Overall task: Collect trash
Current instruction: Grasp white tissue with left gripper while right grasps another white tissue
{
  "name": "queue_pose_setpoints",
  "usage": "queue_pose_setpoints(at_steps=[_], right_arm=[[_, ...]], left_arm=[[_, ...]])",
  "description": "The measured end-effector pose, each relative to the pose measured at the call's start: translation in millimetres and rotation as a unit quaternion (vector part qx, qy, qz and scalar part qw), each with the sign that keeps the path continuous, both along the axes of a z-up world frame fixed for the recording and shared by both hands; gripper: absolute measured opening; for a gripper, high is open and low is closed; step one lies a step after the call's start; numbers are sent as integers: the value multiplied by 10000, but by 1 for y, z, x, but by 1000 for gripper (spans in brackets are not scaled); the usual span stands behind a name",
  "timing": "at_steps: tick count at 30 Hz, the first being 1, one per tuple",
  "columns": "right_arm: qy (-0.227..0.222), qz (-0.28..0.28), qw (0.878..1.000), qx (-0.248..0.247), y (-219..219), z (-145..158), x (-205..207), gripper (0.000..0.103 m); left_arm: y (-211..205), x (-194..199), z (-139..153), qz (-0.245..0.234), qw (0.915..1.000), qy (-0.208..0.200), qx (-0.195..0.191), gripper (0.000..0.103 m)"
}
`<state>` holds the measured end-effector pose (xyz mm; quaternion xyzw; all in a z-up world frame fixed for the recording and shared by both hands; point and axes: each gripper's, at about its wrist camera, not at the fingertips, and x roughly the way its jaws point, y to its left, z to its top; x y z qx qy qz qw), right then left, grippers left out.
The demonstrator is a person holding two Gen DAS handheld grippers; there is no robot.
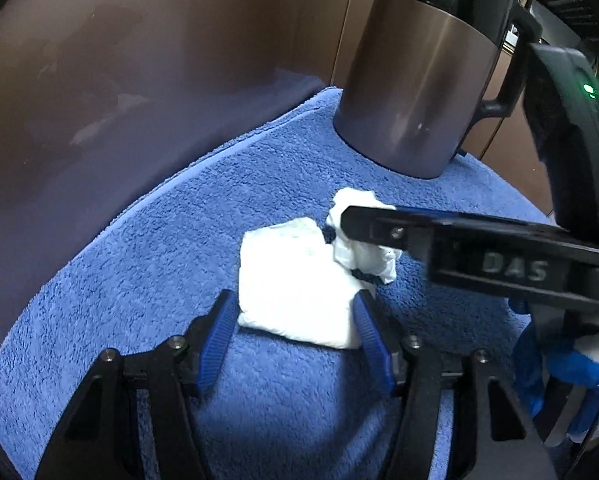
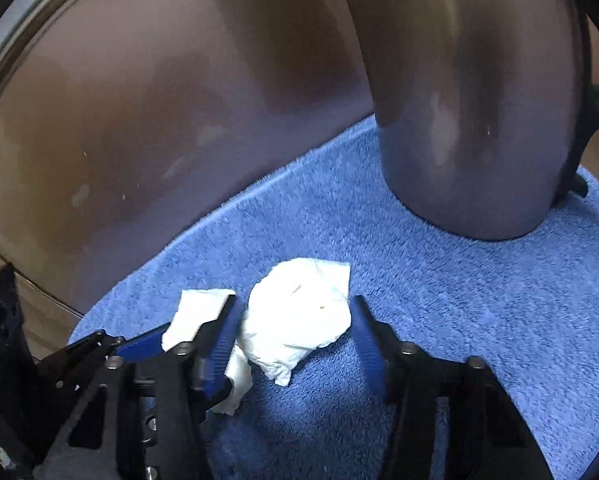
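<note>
We see the left gripper holding the flat white tissue in its fingers, the right gripper straddling the crumpled tissue, barely touching, on the blue towel.

In the left wrist view the right gripper crosses in front of the crumpled tissue and hides its middle. The kettle loses its lid to the top edge. In the right wrist view the folded tissue lies partly behind a finger, and whether either tissue is pinched cannot be told.
</note>
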<state>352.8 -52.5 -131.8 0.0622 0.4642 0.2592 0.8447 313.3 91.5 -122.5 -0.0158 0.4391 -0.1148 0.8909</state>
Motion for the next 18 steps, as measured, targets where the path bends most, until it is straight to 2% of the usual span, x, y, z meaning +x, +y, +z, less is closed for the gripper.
queue_pose_setpoints(at_steps=[1, 3, 6, 10, 18], right_arm=[[6, 7, 10000, 14, 0, -1, 0, 36], [3, 54, 10000, 81, 0, 1, -3, 25], [-105, 113, 9999, 29, -2, 7, -12, 17], [-249, 159, 9995, 112, -9, 17, -30, 14], [-499, 227, 9978, 367, -32, 45, -88, 14]], left_arm=[[1, 0, 0, 19, 10000, -13, 23, 46], [2, 1, -1, 20, 10000, -24, -8, 30], [7, -4, 2, 40, 9999, -57, -107, 15], [9, -19, 8, 128, 9997, -136, -145, 10], [1, -84, 43, 336, 9964, -772, 92, 10]])
